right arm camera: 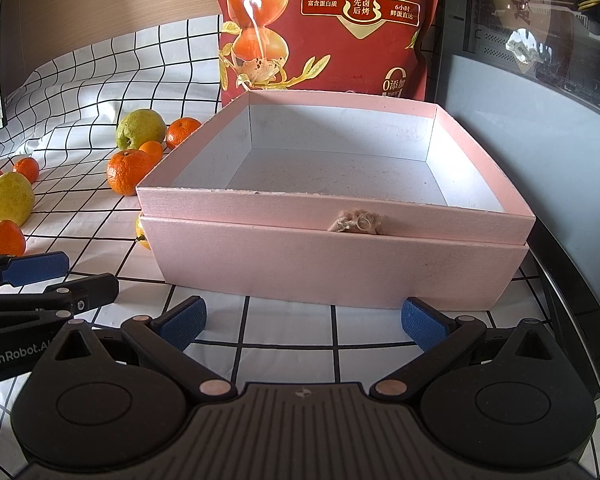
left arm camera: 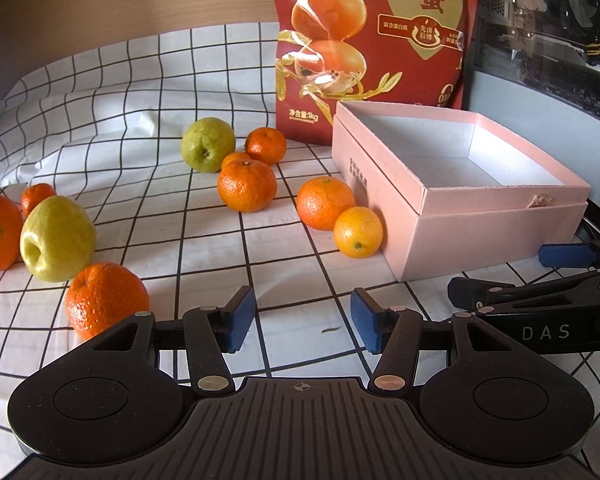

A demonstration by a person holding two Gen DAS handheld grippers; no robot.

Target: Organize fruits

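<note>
Several oranges lie on the checked cloth, among them one [left arm camera: 106, 300] just left of my left gripper [left arm camera: 303, 318], one [left arm camera: 247, 185] mid-table and two [left arm camera: 325, 203] [left arm camera: 357, 232] against the pink box [left arm camera: 484, 236]. A green guava [left arm camera: 207, 144] lies farther back and a yellow-green one [left arm camera: 56, 238] at the left. My left gripper is open and empty, low over the cloth. My right gripper [right arm camera: 303, 322] is open and empty in front of the pink box [right arm camera: 340, 264], which holds nothing. The right gripper also shows in the left wrist view [left arm camera: 540, 276].
A tall red snack bag [left arm camera: 374, 40] stands behind the box. A dark computer case [right arm camera: 540, 60] stands to the right. A wooden wall [left arm camera: 120, 0] backs the cloth, which rises in folds at the far left.
</note>
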